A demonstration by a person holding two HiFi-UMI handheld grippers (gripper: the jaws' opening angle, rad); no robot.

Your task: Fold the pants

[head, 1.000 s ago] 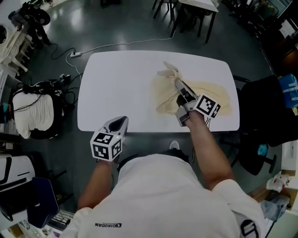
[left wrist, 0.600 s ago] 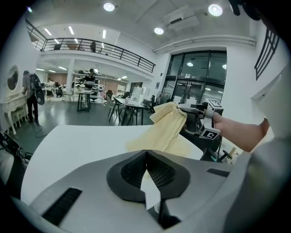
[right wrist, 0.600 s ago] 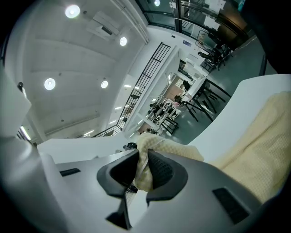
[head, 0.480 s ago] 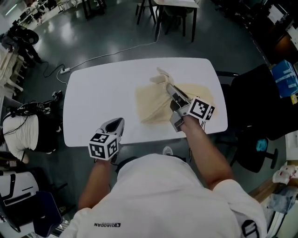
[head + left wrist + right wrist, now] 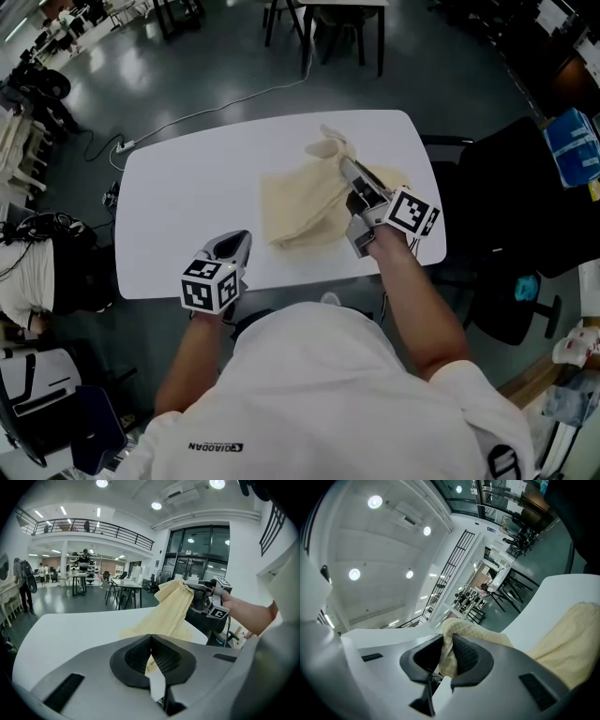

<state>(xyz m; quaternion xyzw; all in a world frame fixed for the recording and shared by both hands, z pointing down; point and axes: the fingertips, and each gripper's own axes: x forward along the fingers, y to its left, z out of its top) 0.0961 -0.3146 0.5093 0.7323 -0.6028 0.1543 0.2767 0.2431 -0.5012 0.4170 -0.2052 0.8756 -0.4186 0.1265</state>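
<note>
1. The white table [image 5: 187, 206] is standing on a dark, glossy floor [image 5: 216, 56], with a black chair [image 5: 506, 206] sitting just beside its right end and a cable [image 5: 225, 98] trailing across the floor beyond its far edge.
2. The person in a white shirt [image 5: 319, 394] is standing at the table's near edge, reaching both arms out over it.
3. The pale yellow pants [image 5: 295, 206] are lying on the right half of the table. Most of the cloth is resting flat, while one bunched edge at the far side is being lifted clear of the surface and is draping back down to the rest.
4. The right gripper [image 5: 345, 169] is hanging above the pants and pointing away from the person. In the right gripper view its jaws [image 5: 447, 656] are standing slightly apart, pinching a fold of that lifted cloth [image 5: 487, 637] between the pads.
5. The left gripper [image 5: 234, 246] is hovering over the table's near edge, left of the pants and not touching them. In the left gripper view its jaws [image 5: 152, 656] are meeting at the tips, gripping nothing; the pants [image 5: 173, 606] and the right gripper [image 5: 194, 587] are showing beyond them.
</note>
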